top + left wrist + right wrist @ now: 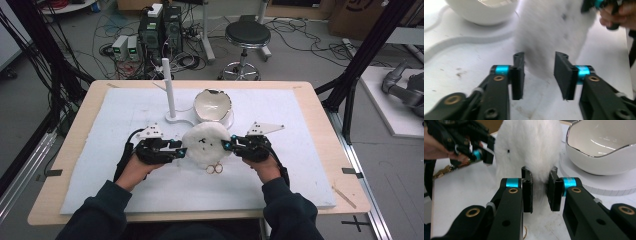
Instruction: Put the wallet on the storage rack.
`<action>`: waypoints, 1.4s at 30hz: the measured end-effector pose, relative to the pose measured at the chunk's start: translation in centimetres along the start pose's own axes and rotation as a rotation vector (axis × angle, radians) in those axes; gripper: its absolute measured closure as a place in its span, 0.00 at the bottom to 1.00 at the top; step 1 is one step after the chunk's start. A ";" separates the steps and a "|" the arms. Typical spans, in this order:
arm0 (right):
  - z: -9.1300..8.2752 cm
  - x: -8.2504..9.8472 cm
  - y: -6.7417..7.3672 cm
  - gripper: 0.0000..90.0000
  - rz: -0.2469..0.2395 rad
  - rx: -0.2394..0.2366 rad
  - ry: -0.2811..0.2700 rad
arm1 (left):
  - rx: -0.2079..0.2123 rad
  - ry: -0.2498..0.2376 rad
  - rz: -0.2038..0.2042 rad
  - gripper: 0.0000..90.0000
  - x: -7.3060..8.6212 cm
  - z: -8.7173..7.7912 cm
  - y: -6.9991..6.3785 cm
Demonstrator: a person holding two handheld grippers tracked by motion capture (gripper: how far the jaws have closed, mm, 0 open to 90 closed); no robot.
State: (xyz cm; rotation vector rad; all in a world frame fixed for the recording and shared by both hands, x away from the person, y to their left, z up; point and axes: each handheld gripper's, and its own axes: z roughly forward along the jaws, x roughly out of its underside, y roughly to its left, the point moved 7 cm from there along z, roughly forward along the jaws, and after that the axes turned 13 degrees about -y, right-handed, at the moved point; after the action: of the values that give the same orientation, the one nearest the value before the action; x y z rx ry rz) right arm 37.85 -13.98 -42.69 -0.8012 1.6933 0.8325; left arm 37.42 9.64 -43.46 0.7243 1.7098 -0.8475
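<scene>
On a white mat (100, 165) covering a wooden table (75, 120): a fluffy white pad (206, 145) near the middle, held up between two grippers. Right gripper (229, 145) pinching the pad's right edge, jaws narrow with fur squeezed between them, clear in the right gripper view (539, 191). Left gripper (181, 149) at the pad's left edge, jaws wide apart in its own view (539, 75), fur (554, 32) reaching down between them but not clamped; contact with either jaw hard to tell through the blur. Small dark marks on the pad's face. Two small rings (215, 169) just below the pad, on the mat. Behind the pad, a white bowl (212, 105) with a wavy metallic rim, sitting on a white stand (176, 119) that also bears an upright post (168, 85). Bowl seen close at upper right in the right gripper view (601, 147), and at top left in the left gripper view (481, 11). Dark sleeves at the bottom of the high view. Beyond the table, a stool (246, 37) and computer boxes (160, 27) amid cables on the floor.
</scene>
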 end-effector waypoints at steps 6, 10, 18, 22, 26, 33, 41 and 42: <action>0.7 0.3 1.3 0.87 -0.063 -0.065 0.049 | 0.070 -0.125 -0.010 0.52 -1.4 -0.5 -0.6; 1.0 0.0 2.3 0.86 -0.081 -0.102 0.038 | 0.113 -0.061 0.003 0.63 -0.6 0.1 -1.4; 1.0 0.3 0.8 0.48 0.017 -0.021 0.029 | 0.142 -0.173 0.062 0.87 -2.0 -0.9 -1.5; 1.5 1.3 1.0 0.50 0.076 -0.083 0.080 | 0.169 -0.197 0.062 0.87 -2.3 -1.1 -1.8; 1.4 0.8 1.5 0.69 0.102 -0.133 0.044 | 0.189 -0.154 0.074 0.87 -1.7 -0.5 -2.2; 0.7 0.0 1.5 0.86 0.007 -0.103 0.001 | 0.122 -0.010 0.075 0.81 0.1 0.4 -1.6; 0.6 -0.7 1.4 0.86 -0.110 -0.005 0.012 | 0.024 0.037 0.062 0.70 1.1 0.1 0.1; 0.6 -0.7 1.4 0.86 -0.110 -0.005 0.012 | 0.014 0.038 0.059 0.70 1.2 0.0 0.4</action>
State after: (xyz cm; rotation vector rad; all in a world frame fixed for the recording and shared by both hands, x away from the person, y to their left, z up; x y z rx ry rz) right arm 37.18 -12.66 -41.99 -0.8966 1.6427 0.7581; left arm 37.38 9.96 -44.68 0.8010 1.7096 -0.8106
